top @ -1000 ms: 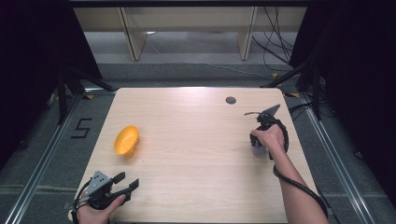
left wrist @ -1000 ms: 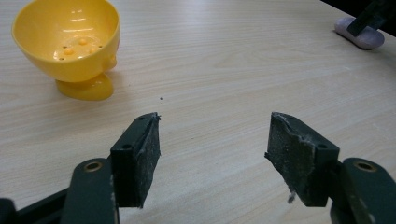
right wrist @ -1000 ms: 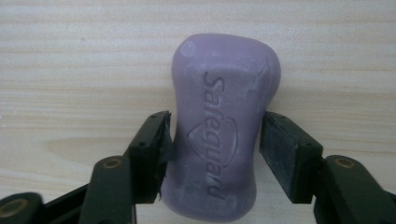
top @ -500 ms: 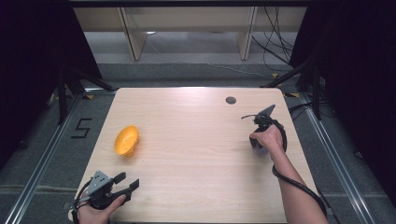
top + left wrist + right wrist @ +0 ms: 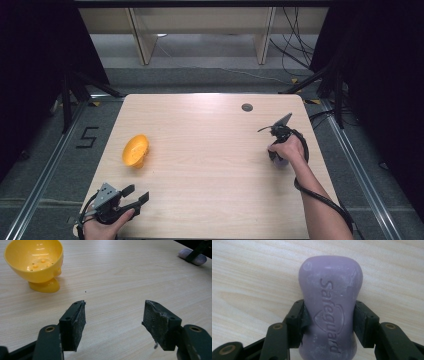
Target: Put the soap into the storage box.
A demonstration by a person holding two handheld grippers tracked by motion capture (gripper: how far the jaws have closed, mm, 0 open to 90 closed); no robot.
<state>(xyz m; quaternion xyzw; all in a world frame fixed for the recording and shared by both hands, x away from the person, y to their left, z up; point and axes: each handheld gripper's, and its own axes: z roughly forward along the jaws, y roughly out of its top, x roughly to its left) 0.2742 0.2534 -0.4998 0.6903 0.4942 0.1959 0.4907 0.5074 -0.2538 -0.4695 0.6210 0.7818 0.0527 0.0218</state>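
A purple soap bar (image 5: 329,310) stamped "Safeguard" lies flat on the wooden table (image 5: 210,175) at the right. My right gripper (image 5: 329,315) points down at it. Its jaws have just been closing and now press on the bar's narrow waist from both sides. In the high view the right gripper (image 5: 276,155) is under the hand, with the soap bar (image 5: 280,161) peeking out beneath. My left gripper (image 5: 113,320) is open and empty, low over the table's near left corner (image 5: 137,196). A yellow footed bowl (image 5: 33,261) stands ahead of it (image 5: 135,150), empty.
A small dark round grommet (image 5: 247,107) sits near the table's far edge. The soap bar (image 5: 192,257) shows far right in the left gripper view. Bare wood stretches between the bowl and the soap. Dark stands and cables surround the table.
The right gripper's top has leaned slightly to the left over the soap. The left gripper and the bowl have not moved.
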